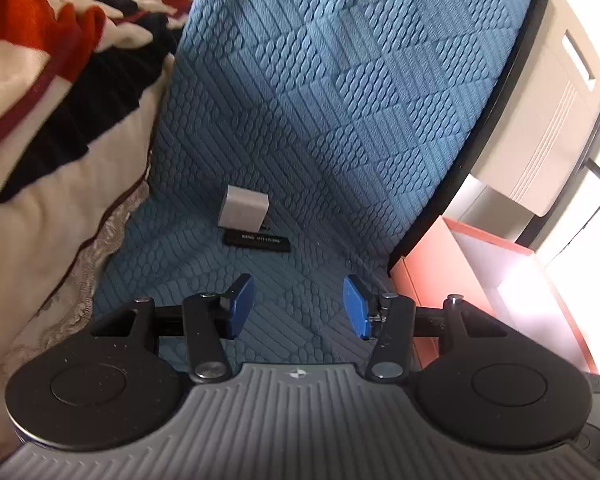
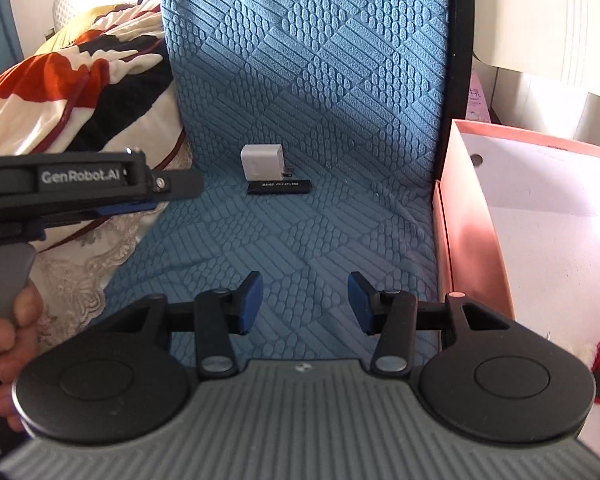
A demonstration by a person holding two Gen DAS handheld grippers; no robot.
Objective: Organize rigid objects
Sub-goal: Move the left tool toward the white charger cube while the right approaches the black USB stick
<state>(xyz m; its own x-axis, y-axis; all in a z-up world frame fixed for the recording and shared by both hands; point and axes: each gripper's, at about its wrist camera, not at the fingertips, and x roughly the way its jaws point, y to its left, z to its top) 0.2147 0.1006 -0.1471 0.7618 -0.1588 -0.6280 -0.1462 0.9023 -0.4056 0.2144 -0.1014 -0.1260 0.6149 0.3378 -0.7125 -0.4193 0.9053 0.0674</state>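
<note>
A white charger cube (image 1: 244, 211) lies on the blue textured bed cover (image 1: 340, 120), with a flat black stick with white print (image 1: 258, 242) right in front of it. Both also show in the right wrist view, the cube (image 2: 261, 162) and the stick (image 2: 279, 188). My left gripper (image 1: 298, 306) is open and empty, a short way in front of them. My right gripper (image 2: 304, 304) is open and empty, further back. The left gripper also shows from the side in the right wrist view (image 2: 172, 192), left of the objects.
An open pink box (image 2: 472, 216) with a white inside stands at the bed's right edge, also in the left wrist view (image 1: 432, 268). A red, black and cream blanket (image 1: 60, 100) is piled on the left. A beige cabinet (image 1: 548, 120) stands beyond the bed edge.
</note>
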